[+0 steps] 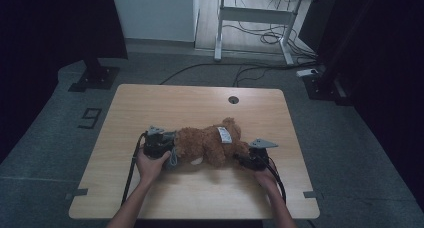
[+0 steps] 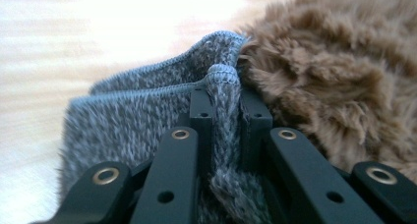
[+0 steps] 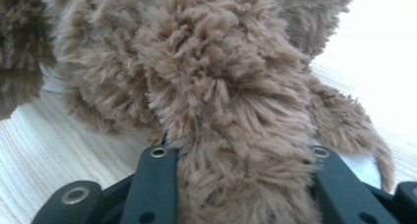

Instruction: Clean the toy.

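- Our left gripper (image 1: 167, 150) has its jaws pinched tight on a fold of the grey knit garment (image 2: 147, 116); the hem bunches up between the two jaws and spreads out to the left of them, with the teddy bear (image 1: 212, 143) pressed against the right jaw.
- We judge the knit to be thin, stretchy and light. It will give before it tears, but a pinch on the hem alone may slide off, so we would take hold deep on a doubled fold, as here.
- The bear lies on its side on the wooden surface (image 1: 200, 198), spanning the gap between both sets of jaws, a white label (image 1: 225, 134) on its back.
- We expect it to be soft, light and floppy, squashing under any grip. The long fur is slippery, so a hold on the stuffed core of a limb should serve better than one on fur tips.
- Our right gripper (image 1: 248, 161) has its jaws closed around a plush limb (image 3: 236, 184), which bulges up from between them and hides the pads.
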`<state>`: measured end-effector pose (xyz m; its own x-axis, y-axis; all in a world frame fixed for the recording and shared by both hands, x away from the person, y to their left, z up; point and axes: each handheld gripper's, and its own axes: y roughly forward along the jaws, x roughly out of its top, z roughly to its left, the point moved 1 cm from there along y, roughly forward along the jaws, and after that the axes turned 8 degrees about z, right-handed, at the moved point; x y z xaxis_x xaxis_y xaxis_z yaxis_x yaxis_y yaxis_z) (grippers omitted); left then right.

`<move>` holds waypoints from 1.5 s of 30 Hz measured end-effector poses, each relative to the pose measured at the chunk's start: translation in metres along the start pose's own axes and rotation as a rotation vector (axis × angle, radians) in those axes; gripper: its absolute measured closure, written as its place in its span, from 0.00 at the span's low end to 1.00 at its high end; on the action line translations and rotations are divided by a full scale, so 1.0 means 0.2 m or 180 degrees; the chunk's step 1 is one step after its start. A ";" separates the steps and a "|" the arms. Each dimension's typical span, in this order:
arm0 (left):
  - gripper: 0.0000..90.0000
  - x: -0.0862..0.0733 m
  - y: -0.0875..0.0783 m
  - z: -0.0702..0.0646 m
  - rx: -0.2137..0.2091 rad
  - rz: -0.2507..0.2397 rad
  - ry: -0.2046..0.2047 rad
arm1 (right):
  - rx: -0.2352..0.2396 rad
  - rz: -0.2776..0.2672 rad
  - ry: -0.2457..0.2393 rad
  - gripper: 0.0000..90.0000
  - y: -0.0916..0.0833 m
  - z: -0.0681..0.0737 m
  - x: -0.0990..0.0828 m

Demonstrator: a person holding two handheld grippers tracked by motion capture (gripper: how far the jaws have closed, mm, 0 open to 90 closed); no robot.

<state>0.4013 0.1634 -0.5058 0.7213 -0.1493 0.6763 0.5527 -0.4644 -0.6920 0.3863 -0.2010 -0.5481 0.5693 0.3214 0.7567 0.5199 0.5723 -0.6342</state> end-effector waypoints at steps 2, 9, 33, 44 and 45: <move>0.88 0.04 -0.04 0.00 -0.0012 -0.0062 0.0012 | 0.0012 0.0003 -0.0036 0.72 -0.01 0.00 -0.01; 0.88 0.27 -0.16 -0.13 -0.0155 -0.0361 0.0309 | 0.0053 0.0014 -0.0080 0.72 -0.03 0.02 -0.05; 0.87 0.03 -0.01 -0.34 -0.0515 -0.0160 0.0563 | 0.0116 -0.0135 -0.0297 0.45 -0.24 0.10 -0.01; 0.88 -0.16 -0.09 -0.36 -0.0655 -0.0413 0.0575 | 0.0336 0.0205 -0.0406 0.74 -0.16 0.15 -0.06; 0.88 -0.18 -0.10 -0.36 -0.0673 -0.0431 0.0571 | 0.0332 0.0241 -0.0409 0.75 -0.15 0.15 -0.07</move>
<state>0.3345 0.1149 -0.4977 0.5514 -0.2166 0.8056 0.5261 -0.6592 -0.5373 0.3437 -0.1995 -0.5347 0.5146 0.4565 0.7258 0.4059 0.6159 -0.6752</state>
